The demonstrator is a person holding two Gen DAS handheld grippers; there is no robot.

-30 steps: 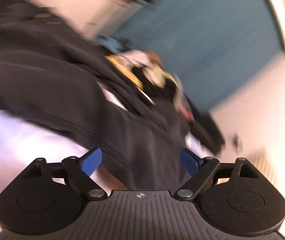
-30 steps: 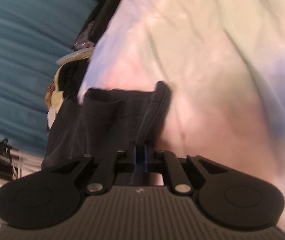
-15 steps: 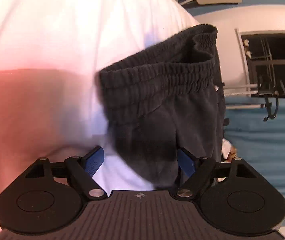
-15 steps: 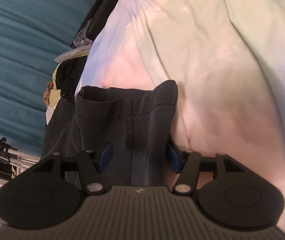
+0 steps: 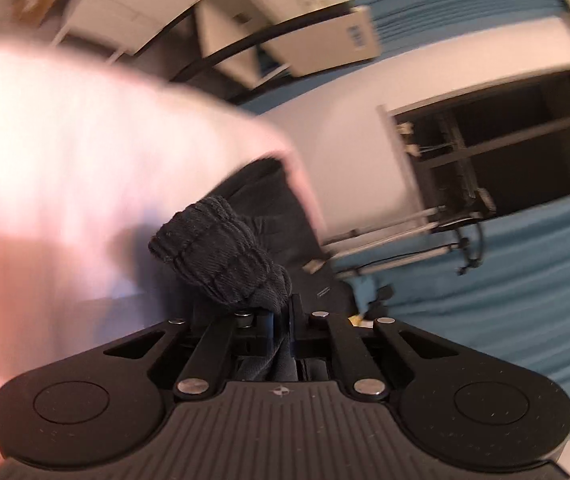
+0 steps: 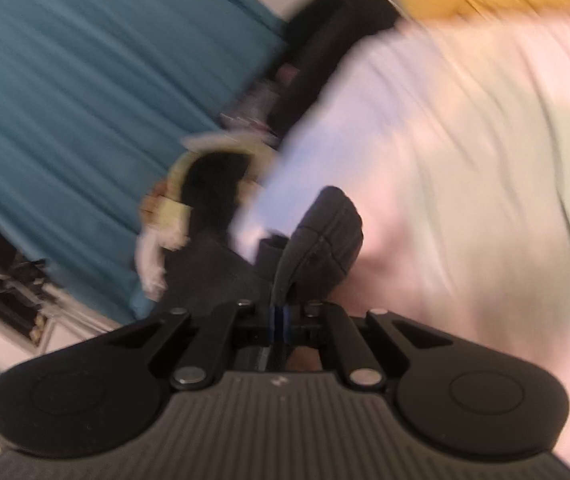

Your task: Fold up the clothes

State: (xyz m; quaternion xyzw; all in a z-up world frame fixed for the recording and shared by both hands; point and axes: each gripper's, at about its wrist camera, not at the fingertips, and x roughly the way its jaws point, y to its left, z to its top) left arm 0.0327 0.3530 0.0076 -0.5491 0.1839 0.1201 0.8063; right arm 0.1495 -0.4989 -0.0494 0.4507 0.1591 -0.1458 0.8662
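At the bottom centre of the left wrist view, the left gripper (image 5: pixel 283 320) has just closed its jaws and now pinches the ribbed elastic waistband (image 5: pixel 221 252) of the dark trousers (image 5: pixel 273 220); the bunched band bulges out just above the fingertips, and more dark cloth is caught between them. In the right wrist view, the right gripper (image 6: pixel 280 316) has likewise just clamped shut, its blue pads squeezed on a fold of the same dark garment, whose hemmed edge (image 6: pixel 325 232) stands up in a hump at centre frame.

Just beyond both grips lies the pale bedsheet (image 5: pixel 85 152), filling the left half of the left view and the right half of the right view. The trousers lie partly on it and run off its edge toward the middle of each frame. A small heap of other clothes (image 6: pixel 189 200) sits past the sheet's edge at centre left of the right view, though blur hides what they are.

Farthest back are the teal curtain (image 6: pixel 85 80) at upper left of the right view and a dark window (image 5: pixel 505 148) at upper right of the left view.

The step in hand looks like picking the trousers up by two points to spread them. Next, I judge, both hands should lift together and draw apart so the cloth hangs flat, keeping the pinches firm, before laying it on the sheet for the first fold.
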